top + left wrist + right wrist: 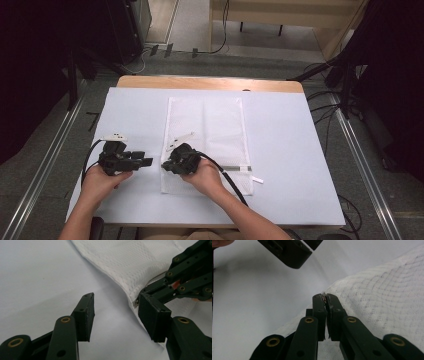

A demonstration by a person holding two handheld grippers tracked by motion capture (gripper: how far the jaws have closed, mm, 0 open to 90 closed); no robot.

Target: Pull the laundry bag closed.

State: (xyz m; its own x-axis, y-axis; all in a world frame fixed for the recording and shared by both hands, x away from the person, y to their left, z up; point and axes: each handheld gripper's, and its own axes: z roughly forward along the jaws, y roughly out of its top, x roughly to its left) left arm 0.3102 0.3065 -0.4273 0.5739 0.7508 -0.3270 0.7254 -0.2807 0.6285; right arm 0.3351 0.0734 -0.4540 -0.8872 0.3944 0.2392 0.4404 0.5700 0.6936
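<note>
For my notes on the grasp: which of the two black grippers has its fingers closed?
The right gripper, at the left edge of the white mesh laundry bag: its fingers are pressed together. The left gripper is spread open over the pale blue table cover.

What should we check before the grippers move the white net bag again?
1. Right hand-held gripper pinched shut on the white mesh bag's left edge: ok.
2. Left hand-held gripper open, ready to grab: ok.
3. Bag edge between the left jaws: not ok, the jaws stand over bare table beside it.
4. Bag lying flat on the white table cover: ok.
5. Zipper closed: cannot tell.
</note>
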